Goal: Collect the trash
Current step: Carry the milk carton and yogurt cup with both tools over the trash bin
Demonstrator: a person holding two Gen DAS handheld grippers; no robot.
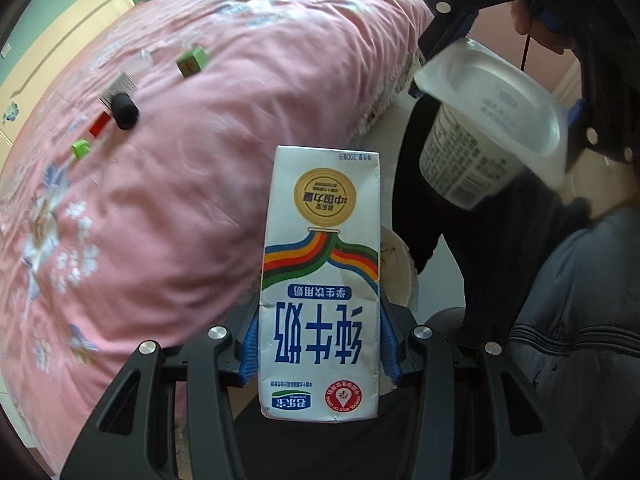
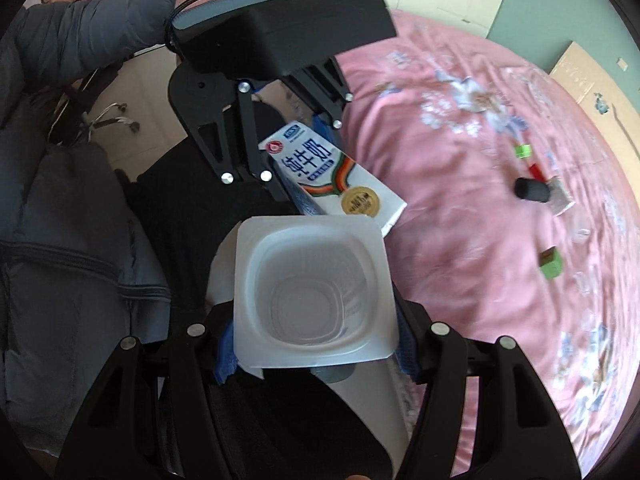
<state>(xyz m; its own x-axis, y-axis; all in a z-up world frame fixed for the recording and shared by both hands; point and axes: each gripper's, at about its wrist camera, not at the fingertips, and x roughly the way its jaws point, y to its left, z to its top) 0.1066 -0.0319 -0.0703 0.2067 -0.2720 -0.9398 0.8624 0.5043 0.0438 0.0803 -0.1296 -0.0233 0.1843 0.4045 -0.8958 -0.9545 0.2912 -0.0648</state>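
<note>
The left gripper's jaws are clamped on a milk carton, blue pads pressed to its two narrow sides. Its long axis runs straight out along the fingers, printed face toward the camera. The right gripper's jaws pinch an empty yogurt cup. Only the right wrist view looks into its open mouth; the left wrist view shows its labelled side instead, tilted. Both items hang beside the pink bed. On the quilt lie a black cylinder, green blocks and a small grey packet.
</note>
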